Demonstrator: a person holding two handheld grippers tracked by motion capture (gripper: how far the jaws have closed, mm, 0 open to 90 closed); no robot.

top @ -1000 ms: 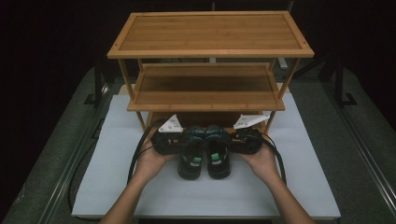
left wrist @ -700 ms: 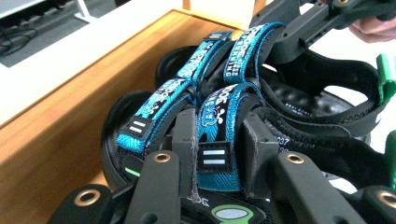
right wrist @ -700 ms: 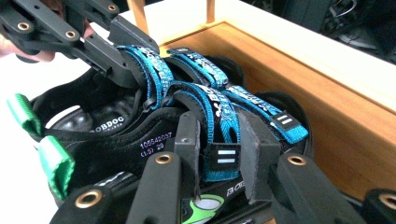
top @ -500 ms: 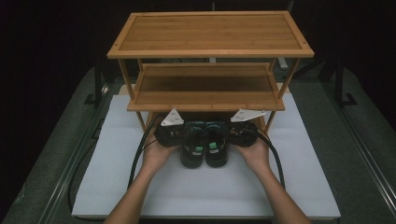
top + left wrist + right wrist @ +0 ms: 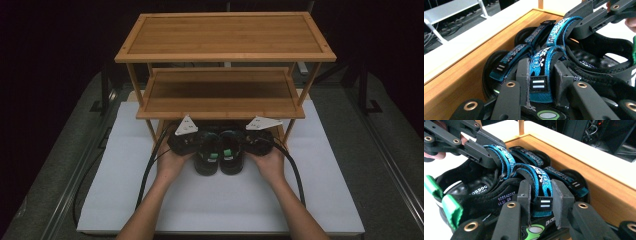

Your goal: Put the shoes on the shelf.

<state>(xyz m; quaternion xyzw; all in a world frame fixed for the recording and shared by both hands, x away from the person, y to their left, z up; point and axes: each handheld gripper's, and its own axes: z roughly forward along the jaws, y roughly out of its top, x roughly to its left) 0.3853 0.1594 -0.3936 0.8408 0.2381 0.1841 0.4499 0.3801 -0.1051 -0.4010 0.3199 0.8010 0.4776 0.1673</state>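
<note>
Two sandals [image 5: 219, 152], one per closed claw [image 5: 539, 82].

Black sandals [image 5: 219, 152] carry blue straps [image 5: 539, 72] with white lettering and green heel loops [image 5: 439, 197]; at twelve o'clock stands a honey-brown wooden rack [image 5: 225, 55] on a white mat [image 5: 220, 200].

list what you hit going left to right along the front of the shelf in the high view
left hand → left gripper → left sandal → right sandal → right gripper → right hand
</note>
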